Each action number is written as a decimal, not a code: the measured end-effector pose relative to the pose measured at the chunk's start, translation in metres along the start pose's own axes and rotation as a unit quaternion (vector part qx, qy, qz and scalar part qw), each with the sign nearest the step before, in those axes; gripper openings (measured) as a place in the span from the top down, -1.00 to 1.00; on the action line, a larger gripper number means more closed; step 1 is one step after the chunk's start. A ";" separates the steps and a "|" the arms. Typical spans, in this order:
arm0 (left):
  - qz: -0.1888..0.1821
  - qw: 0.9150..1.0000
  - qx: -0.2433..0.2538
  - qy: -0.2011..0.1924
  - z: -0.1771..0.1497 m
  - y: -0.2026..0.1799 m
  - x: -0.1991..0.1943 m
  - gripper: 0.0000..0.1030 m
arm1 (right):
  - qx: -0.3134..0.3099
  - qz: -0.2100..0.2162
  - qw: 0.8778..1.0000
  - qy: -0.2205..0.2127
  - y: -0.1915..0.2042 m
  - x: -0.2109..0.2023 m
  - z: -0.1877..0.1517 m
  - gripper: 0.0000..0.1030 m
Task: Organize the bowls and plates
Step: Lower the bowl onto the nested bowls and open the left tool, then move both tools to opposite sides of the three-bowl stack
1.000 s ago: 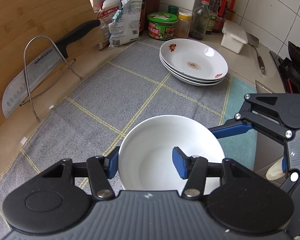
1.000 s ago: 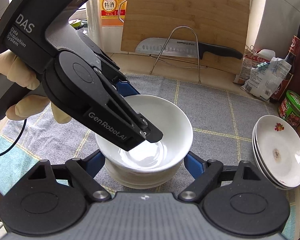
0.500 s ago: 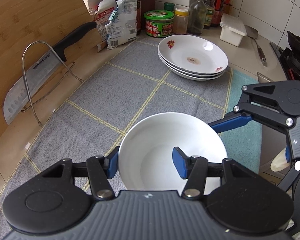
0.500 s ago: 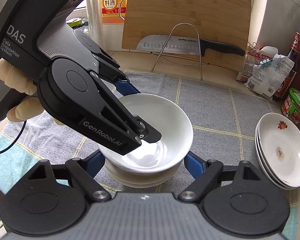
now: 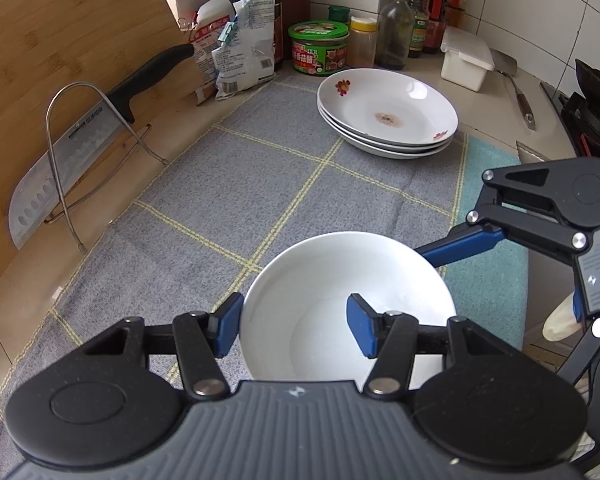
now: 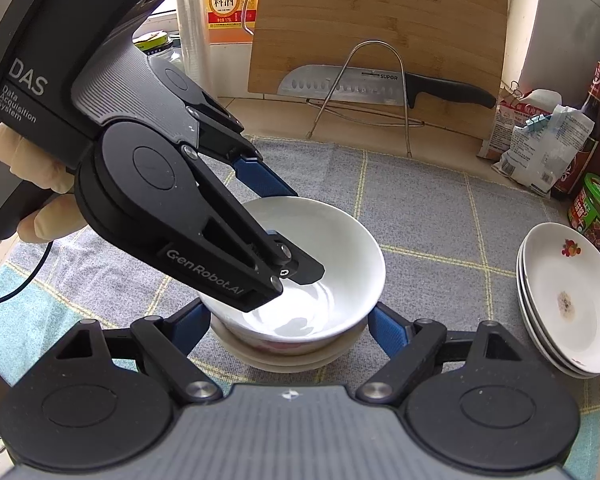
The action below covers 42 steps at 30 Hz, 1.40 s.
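- Left gripper (image 5: 294,326), black with blue pads, straddled the near-left rim of the plain white ceramic bowl (image 5: 332,304): one pad sat outside the wall, the other inside the hollow. Whether the pads pinched the rim or merely flanked it could not be told.
- From the right wrist view, that bowl (image 6: 332,264) sat nested on top of other bowls (image 6: 292,360), the stack resting on a grey cloth mat with yellow grid lines (image 6: 420,216).
- Right gripper (image 6: 284,330) stood spread wide, one blue pad on each side of the bowl stack, low near its base; contact with the stack could not be judged.
- Further right on the mat, well apart from the bowls, lay a pile of shallow white plates with small flower prints (image 5: 388,114).
- Behind the mat, a steel cleaver with a black handle (image 6: 380,86) leaned in a wire rack against a bamboo chopping board (image 6: 380,20).
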State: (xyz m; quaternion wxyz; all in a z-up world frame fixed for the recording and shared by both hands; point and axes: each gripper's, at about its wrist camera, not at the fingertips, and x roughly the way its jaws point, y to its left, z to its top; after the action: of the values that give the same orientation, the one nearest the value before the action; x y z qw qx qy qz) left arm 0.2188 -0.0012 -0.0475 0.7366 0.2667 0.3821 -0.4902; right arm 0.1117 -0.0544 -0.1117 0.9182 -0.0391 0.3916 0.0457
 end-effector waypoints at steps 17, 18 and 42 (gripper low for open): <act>0.037 0.990 -0.112 -0.082 -0.037 0.015 -0.051 -0.64 | 0.020 -0.022 0.998 -0.054 -0.018 -0.034 -0.004 -1.00; 0.042 0.988 -0.120 -0.087 -0.041 0.015 -0.054 -0.65 | 0.025 -0.024 0.998 -0.055 -0.020 -0.034 -0.003 -1.00; 0.055 0.985 -0.162 -0.036 -0.093 -0.030 -0.025 -0.83 | -0.066 0.075 0.995 -0.003 -0.058 -0.012 -0.026 -1.00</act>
State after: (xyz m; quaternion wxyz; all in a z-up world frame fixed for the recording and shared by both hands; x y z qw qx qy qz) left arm 0.1569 0.0714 -0.0795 0.8089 0.1469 0.4144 -0.3903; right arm 0.0914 -0.1150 -0.1186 0.9089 -0.0699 0.3866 0.1400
